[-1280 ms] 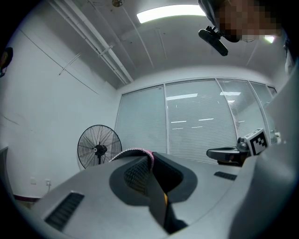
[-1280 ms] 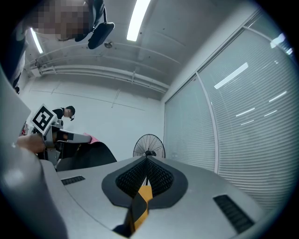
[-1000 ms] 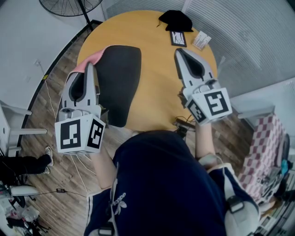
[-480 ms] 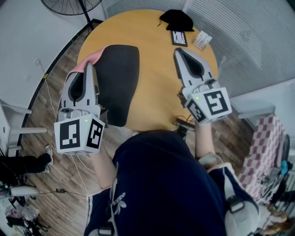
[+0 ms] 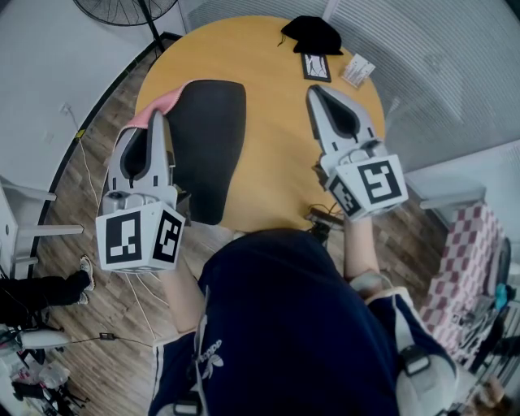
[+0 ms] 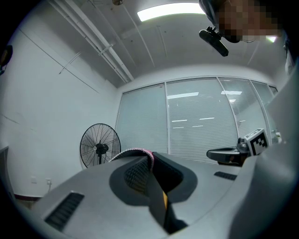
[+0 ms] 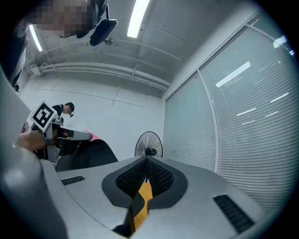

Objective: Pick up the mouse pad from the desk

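My left hand-held gripper (image 5: 158,119) is nipped narrow on the pad (image 5: 210,146), with the jaws pressing on one edge of it. In the left gripper view (image 6: 150,164) the pad's (image 6: 135,151) pink-trimmed edge curls up out of the jaws, gripped between the ribbed pads. From the head view the pad is black on top and shows pink at the pinched corner. It lies over the left part of the round wooden bench (image 5: 276,138), and its near end reaches the bench's near edge. I cannot tell whether that far side touches the wood.

My right hand-held gripper (image 5: 313,91) hovers over the right part of the bench, well apart from the pad. Its own view (image 7: 145,169) shows the jaws drawn together with nothing between them. In that view the left one sits off to the side with the dark pad (image 7: 93,151) drooping under it.

At the far edge of the bench lie a black cloth (image 5: 309,34), a small dark-framed card (image 5: 314,67) just beside it and a white packet (image 5: 355,71). A fan (image 5: 122,10) stands on the floor beyond the bench.
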Tool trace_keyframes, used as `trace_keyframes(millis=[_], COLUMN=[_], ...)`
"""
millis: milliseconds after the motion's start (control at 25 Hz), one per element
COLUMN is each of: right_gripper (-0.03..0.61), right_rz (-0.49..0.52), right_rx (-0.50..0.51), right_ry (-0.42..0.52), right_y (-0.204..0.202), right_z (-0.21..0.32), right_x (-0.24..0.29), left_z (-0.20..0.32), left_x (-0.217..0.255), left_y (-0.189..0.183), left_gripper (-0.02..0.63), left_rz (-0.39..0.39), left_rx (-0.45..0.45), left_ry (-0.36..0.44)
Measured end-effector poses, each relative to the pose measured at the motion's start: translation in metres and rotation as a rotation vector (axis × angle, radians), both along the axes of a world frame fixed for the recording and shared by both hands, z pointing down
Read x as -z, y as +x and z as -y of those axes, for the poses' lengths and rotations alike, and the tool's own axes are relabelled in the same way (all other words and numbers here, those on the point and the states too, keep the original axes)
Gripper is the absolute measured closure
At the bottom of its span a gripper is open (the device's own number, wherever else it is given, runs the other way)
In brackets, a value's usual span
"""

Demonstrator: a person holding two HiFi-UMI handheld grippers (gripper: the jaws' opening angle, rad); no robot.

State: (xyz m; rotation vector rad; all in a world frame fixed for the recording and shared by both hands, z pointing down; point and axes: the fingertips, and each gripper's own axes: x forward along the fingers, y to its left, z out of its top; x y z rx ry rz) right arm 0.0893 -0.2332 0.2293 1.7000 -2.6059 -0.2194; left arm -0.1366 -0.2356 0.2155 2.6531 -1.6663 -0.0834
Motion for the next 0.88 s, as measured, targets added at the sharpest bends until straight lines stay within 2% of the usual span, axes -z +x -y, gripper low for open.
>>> trace_keyframes(millis=[880], right_gripper=[0.575], right_rz=[-0.006], right_rx=[0.018], right_ry=[-0.007], right_y=[-0.003], right_z=[0.011], right_x=[-0.004], left_z=[0.009], left_x=[-0.004], left_y=[0.002], left_gripper=[0.595], left_rz=[-0.002], left_rx=[0.000], left_ry=[-0.004])
